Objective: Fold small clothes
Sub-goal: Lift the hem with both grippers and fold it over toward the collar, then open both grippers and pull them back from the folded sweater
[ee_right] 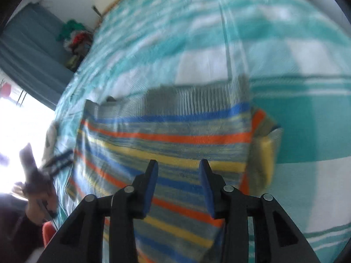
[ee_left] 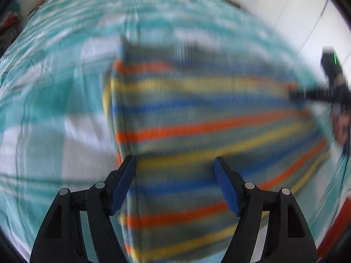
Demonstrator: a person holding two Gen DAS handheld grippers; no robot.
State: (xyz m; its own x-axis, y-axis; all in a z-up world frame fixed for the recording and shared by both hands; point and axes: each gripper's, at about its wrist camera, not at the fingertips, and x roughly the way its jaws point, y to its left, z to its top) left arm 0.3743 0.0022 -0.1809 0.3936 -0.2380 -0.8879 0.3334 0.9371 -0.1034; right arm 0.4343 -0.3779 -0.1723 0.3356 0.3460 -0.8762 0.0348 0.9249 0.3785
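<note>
On the bed (ee_right: pixel 307 131): striped sweater (ee_right: pixel 166 144) lies part-folded.
Left tongs (ee_left: pixel 174 166): open, empty.
Right tongs (ee_right: pixel 178 168): open, empty.
Left to do: more folds, likely.

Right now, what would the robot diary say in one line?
step: folding | striped garment: flat on teal checked bedsheet | left tongs: open, empty | right tongs: open, empty

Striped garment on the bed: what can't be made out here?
- Left wrist view: striped garment smeared by motion blur; its type and fold edges unreadable.
- Right wrist view: its near end is hidden behind the right gripper.
- Clothes heap: too small, blurred.
</note>
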